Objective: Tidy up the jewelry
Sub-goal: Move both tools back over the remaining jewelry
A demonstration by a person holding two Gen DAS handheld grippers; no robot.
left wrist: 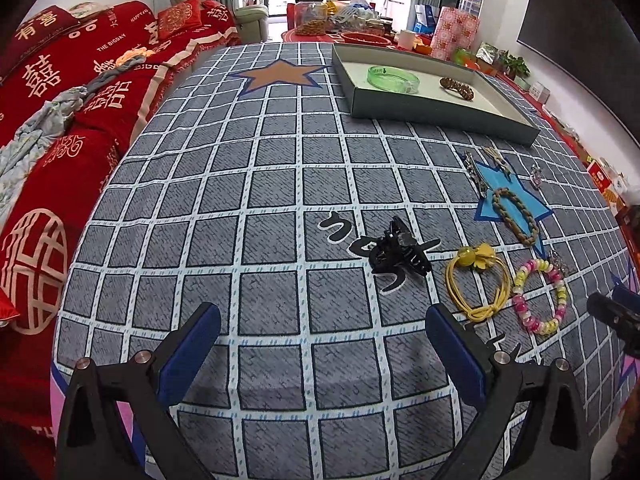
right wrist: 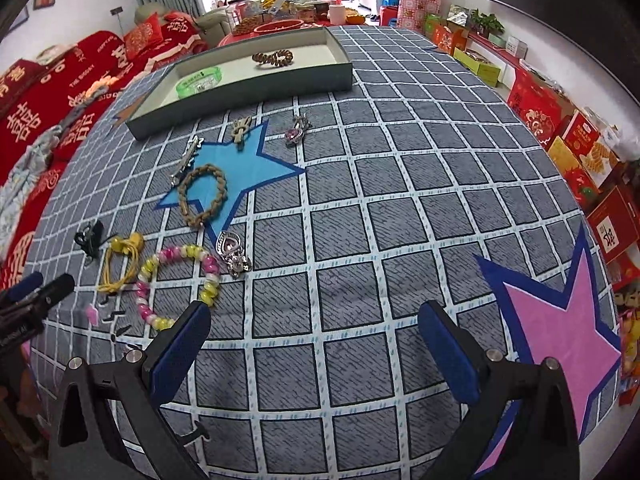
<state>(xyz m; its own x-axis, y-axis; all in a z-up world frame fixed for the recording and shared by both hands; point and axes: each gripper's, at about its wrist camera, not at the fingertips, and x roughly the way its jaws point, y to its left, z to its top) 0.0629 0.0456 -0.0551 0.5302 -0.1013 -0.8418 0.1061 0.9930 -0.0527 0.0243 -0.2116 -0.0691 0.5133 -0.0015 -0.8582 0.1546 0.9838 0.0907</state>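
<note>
Holding both grippers above the checked cloth (left wrist: pixel 280 184), we keep the left gripper (left wrist: pixel 322 338) and the right gripper (right wrist: pixel 314 334) spread wide and empty. The grey tray (right wrist: pixel 248 92) holds a green bangle (right wrist: pixel 198 82) and a brown bracelet (right wrist: pixel 273 57). Our left finger partly hides the beaded bracelet (right wrist: pixel 176 280); small clips near the blue star (right wrist: pixel 240 160) are hard to identify.

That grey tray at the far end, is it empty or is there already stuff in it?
Not empty. The tray holds two pieces: a green bangle and a brown braided bracelet. The rest of its pale floor is bare.
</note>
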